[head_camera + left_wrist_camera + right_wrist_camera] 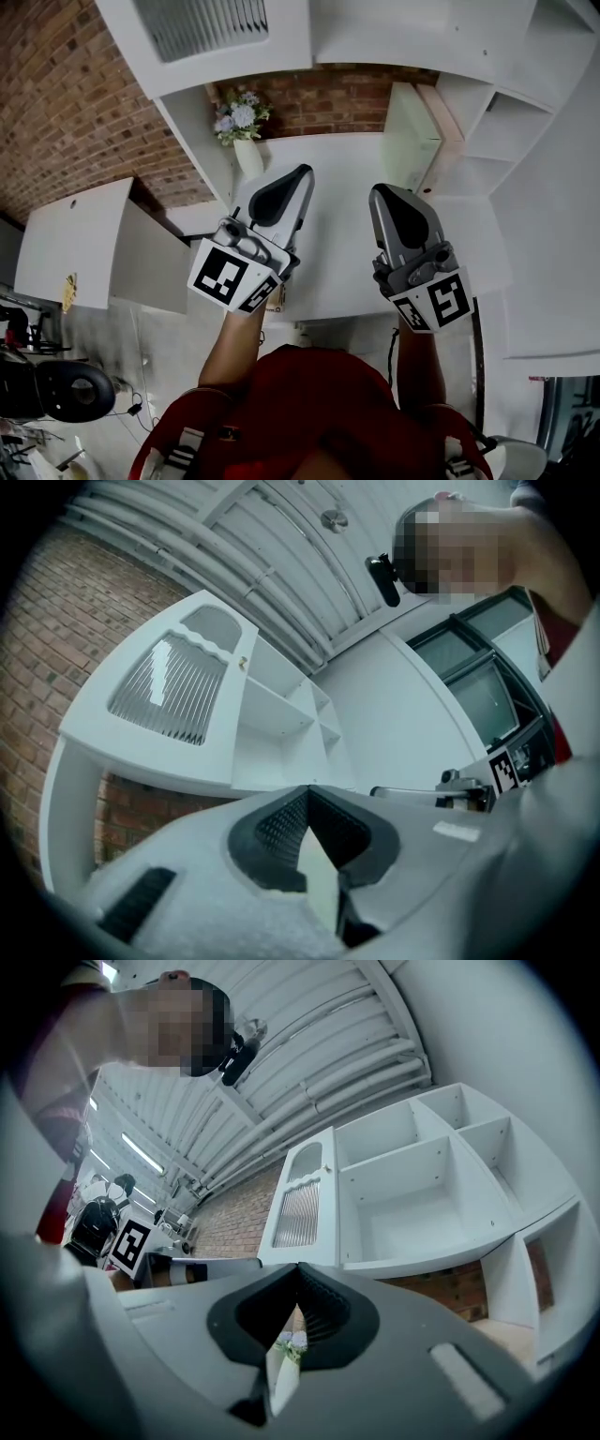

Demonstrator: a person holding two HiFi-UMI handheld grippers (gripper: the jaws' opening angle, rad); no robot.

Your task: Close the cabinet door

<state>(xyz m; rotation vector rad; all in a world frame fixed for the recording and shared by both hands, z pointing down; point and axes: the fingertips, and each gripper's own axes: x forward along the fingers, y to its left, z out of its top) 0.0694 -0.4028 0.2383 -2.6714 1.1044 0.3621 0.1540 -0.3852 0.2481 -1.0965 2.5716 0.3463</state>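
The white cabinet door [202, 28], with a ribbed glass panel, stands swung open at the top of the head view. It also shows in the left gripper view [164, 691] and the right gripper view [300, 1208], beside the open white shelves [412, 1185]. My left gripper [302, 172] and right gripper [378, 191] are held side by side over the white counter [337, 169], below the door and apart from it. Both point up towards the cabinet. Each gripper's jaws meet at the tip, with nothing between them [307, 789] [298, 1267].
A white vase of pale flowers [242, 122] stands on the counter against the brick wall [66, 103], just left of my left gripper. A white panel [75, 244] juts out at the left. More white shelving [506, 131] rises on the right. A black object [70, 389] sits on the floor.
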